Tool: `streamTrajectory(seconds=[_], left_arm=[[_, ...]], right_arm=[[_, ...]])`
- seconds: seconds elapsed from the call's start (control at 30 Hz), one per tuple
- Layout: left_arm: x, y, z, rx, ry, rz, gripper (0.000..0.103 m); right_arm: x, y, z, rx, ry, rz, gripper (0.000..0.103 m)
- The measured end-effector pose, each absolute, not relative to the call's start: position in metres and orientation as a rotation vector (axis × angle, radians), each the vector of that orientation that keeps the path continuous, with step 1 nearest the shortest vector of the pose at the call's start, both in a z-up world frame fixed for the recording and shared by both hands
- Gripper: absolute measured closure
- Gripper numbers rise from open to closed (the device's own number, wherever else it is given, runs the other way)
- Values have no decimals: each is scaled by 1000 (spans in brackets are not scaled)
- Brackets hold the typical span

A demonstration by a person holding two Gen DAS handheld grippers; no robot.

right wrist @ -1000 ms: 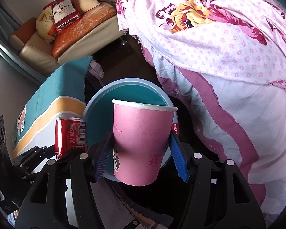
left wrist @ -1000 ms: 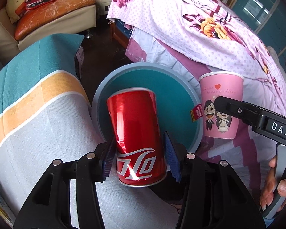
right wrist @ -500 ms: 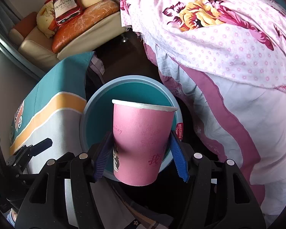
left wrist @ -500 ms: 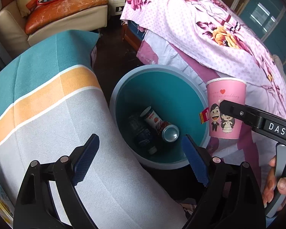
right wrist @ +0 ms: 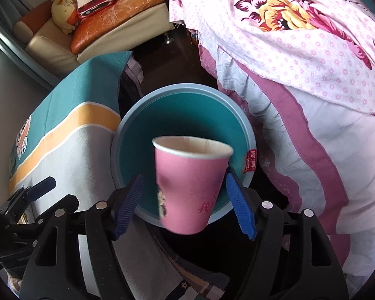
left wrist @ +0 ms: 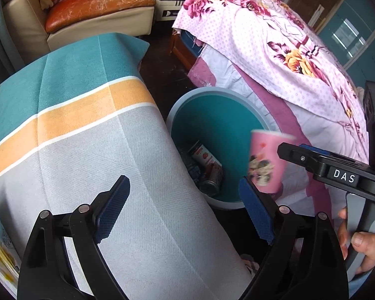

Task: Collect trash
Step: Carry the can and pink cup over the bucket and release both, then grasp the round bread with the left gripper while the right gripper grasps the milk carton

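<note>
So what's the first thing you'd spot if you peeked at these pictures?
Probably the pink paper cup, blurry and loose between the wide-open fingers of the right tool, right above the teal trash bin. Down inside the bin lie drink cans. The left tool is open and empty over a striped cloth.

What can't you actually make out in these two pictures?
- Pink paper cup: left wrist view, motion blur smears its cartoon print.
- Cans in the teal bin: right wrist view, hidden behind the cup; left wrist view, dim and partly behind the tablecloth.
- Right gripper: whether its pads touch the cup, too blurred.
</note>
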State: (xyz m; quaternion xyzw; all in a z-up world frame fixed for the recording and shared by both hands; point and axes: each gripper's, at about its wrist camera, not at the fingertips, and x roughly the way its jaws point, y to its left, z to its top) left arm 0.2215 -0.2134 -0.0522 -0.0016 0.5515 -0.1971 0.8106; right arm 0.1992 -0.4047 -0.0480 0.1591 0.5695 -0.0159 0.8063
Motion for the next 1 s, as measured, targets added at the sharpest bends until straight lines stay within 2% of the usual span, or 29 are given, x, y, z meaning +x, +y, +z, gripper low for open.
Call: streamTrajectory(seconds=[0.3, 1.0], left_arm=[[199, -186, -37, -24, 1156, -416, 13], [80, -36, 5, -61, 1093, -264, 13]], right_arm=[[186, -388, -32, 332, 1218, -28, 27], [115, -250, -5, 158, 1263, 185, 26]])
